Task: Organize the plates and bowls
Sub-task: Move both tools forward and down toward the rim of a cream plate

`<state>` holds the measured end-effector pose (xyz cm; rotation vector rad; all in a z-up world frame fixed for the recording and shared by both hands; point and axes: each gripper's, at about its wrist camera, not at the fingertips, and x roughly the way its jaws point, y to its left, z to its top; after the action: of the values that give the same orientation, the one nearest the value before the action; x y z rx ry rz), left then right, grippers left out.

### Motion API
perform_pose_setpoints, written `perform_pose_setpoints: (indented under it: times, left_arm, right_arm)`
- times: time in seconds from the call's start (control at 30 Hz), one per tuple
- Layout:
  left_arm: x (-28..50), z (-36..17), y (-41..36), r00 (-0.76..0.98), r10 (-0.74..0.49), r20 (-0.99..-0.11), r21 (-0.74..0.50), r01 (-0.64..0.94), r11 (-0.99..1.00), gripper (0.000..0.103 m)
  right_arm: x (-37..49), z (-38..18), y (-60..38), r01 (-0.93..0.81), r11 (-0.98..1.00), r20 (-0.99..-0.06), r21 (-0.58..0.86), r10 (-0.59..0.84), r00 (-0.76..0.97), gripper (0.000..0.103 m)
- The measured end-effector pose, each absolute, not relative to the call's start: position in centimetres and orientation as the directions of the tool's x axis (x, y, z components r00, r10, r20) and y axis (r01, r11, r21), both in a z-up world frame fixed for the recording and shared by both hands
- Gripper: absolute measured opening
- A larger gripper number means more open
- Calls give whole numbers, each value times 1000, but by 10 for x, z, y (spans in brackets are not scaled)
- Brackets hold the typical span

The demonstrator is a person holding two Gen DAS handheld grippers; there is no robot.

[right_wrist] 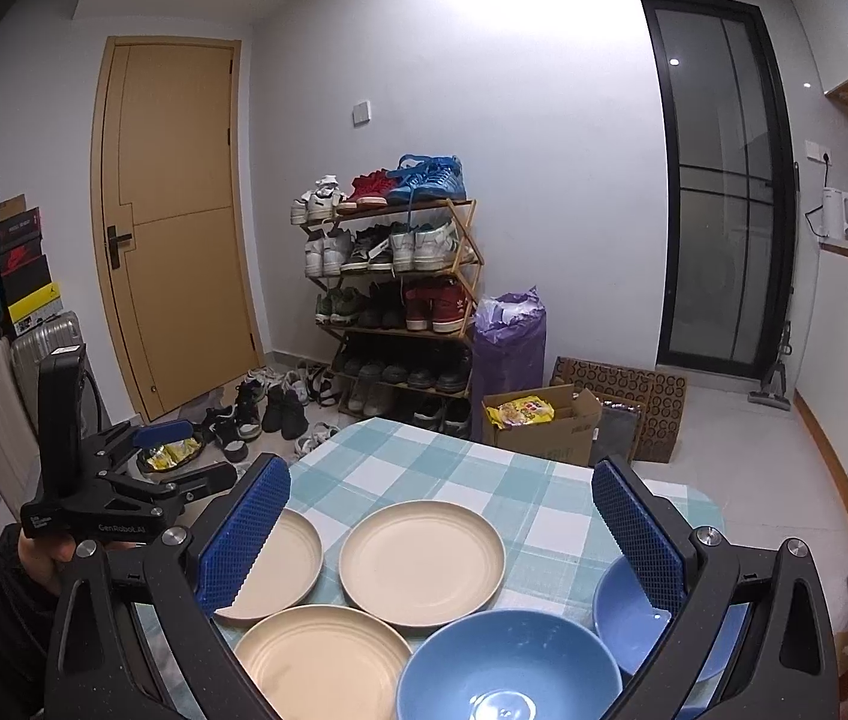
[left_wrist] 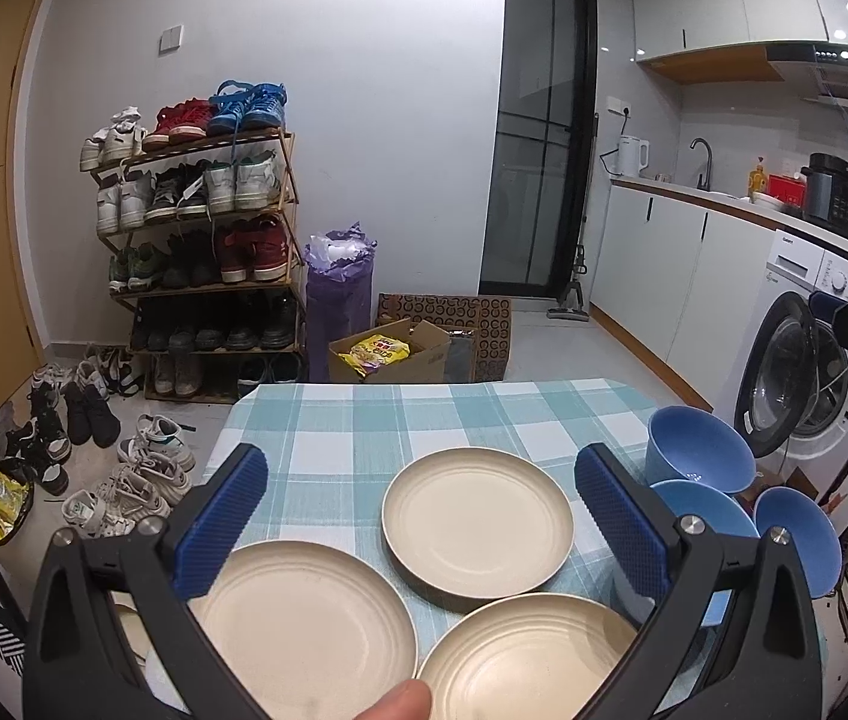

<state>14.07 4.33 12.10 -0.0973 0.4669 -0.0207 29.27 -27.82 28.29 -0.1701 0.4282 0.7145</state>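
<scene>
On the counter point(left_wrist: 364, 420), under a teal checked cloth, three cream plates lie flat and hold nothing. From the left wrist view, one plate point(left_wrist: 478, 525) is at the centre, a second plate point(left_wrist: 304, 618) at 7 o'clock and a third plate point(left_wrist: 526, 654) at 5 o'clock; the third one's rim seems to touch the centre plate. At 3 o'clock, near the counter's right edge, are three blue bowls, close together: the far bowl point(left_wrist: 700, 447), a middle bowl point(left_wrist: 703, 507) partly hidden behind the claw finger, and a near bowl point(left_wrist: 799, 531). No food shows in them (only a light glare on the glaze).

The left claw point(left_wrist: 421, 516) is released, its blue pads wide apart above the plates, gripping nothing. The right claw point(right_wrist: 439, 540) is also spread open and empty above the plates and bowls.

On the floor beyond, a cardboard box point(left_wrist: 391, 354) holds yellow packets, and a shoe rack point(left_wrist: 202, 240) is full of sneakers.
</scene>
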Motion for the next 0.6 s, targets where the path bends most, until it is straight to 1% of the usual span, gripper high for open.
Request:
perform_pose_setpoints:
  times: [0.3, 0.6]
  left_arm:
    - [167, 109, 50, 872, -22, -490, -103, -33, 994, 103]
    - [187, 97, 47, 848, -26, -529, -92, -27, 995, 103]
  right_arm:
    - [331, 270, -257, -658, 753, -504, -11, 564, 654, 103]
    - [367, 249, -243, -641, 768, -566, 12, 533, 629, 103]
